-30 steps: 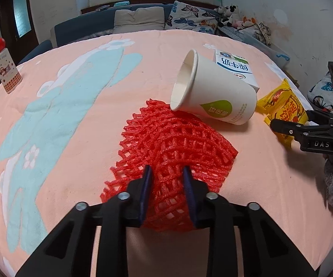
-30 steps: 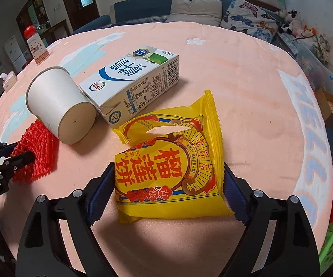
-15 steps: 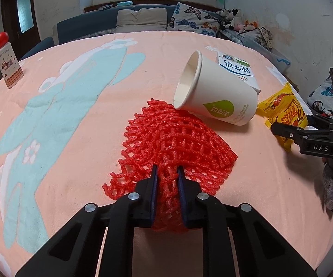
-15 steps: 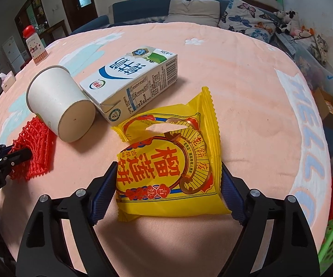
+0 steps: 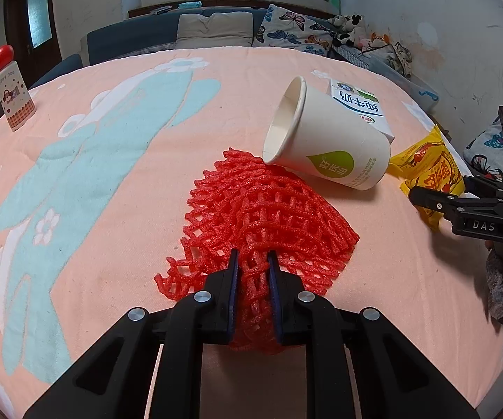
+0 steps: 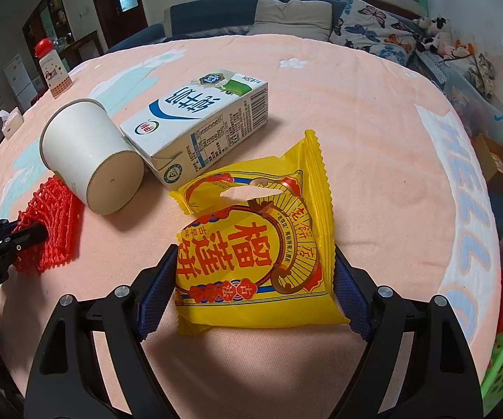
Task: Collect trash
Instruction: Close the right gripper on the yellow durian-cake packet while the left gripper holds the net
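Reading "DAS" on right gripper (image 5: 436,206); bottle (image 5: 12,96) says "HAPPY DOG".

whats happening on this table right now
A person is clearing trash with a gripper in each hand. The left gripper has its jaws shut on the red foam net, which lies on the pink tablecloth. The right gripper straddles the yellow snack packet. A tipped paper cup and milk carton lie untouched.

Peach tablecloth (image 5: 286,70) w/ red foam net (image 5: 269,209), tipped cup (image 5: 328,150), milk carton (image 6: 202,122), yellow wrapper (image 6: 255,244), bottle (image 5: 10,97).
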The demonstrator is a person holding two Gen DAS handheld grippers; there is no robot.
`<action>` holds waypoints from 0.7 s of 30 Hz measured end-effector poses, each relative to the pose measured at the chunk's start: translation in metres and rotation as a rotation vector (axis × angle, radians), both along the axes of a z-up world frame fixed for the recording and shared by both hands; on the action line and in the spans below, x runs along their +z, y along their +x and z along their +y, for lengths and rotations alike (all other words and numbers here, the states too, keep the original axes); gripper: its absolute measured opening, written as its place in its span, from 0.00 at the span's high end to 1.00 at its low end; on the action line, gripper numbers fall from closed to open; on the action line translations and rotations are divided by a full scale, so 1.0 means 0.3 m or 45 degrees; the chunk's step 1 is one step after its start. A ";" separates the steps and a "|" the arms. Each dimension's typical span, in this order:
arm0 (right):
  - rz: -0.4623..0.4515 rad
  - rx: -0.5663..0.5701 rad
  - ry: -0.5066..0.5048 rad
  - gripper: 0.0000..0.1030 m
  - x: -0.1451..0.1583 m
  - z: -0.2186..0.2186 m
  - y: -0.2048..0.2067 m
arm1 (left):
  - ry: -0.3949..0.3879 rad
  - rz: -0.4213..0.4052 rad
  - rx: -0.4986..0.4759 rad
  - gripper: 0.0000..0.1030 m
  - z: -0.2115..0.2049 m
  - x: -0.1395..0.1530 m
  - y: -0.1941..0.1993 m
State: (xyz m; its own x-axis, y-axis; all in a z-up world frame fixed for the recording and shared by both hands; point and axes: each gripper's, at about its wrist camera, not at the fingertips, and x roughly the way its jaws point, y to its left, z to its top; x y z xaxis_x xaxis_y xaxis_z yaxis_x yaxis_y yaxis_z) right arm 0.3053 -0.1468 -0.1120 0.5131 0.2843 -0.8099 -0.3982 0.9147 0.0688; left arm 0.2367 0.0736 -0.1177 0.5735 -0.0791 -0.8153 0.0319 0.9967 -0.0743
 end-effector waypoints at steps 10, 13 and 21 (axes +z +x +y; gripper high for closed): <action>-0.003 0.001 -0.001 0.21 -0.001 0.002 -0.001 | -0.003 0.005 0.005 0.85 0.006 -0.002 0.008; -0.002 0.001 0.000 0.21 -0.002 0.001 -0.001 | -0.003 0.008 0.003 0.85 0.005 -0.002 0.008; -0.003 0.002 0.003 0.21 0.001 0.002 -0.001 | -0.002 0.008 0.004 0.85 0.007 -0.005 0.009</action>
State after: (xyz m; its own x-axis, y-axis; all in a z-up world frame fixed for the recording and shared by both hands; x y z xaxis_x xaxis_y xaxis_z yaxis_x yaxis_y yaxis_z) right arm 0.3049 -0.1463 -0.1116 0.5147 0.2867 -0.8080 -0.3999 0.9139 0.0696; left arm 0.2396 0.0758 -0.1191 0.5686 -0.0783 -0.8189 0.0282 0.9967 -0.0758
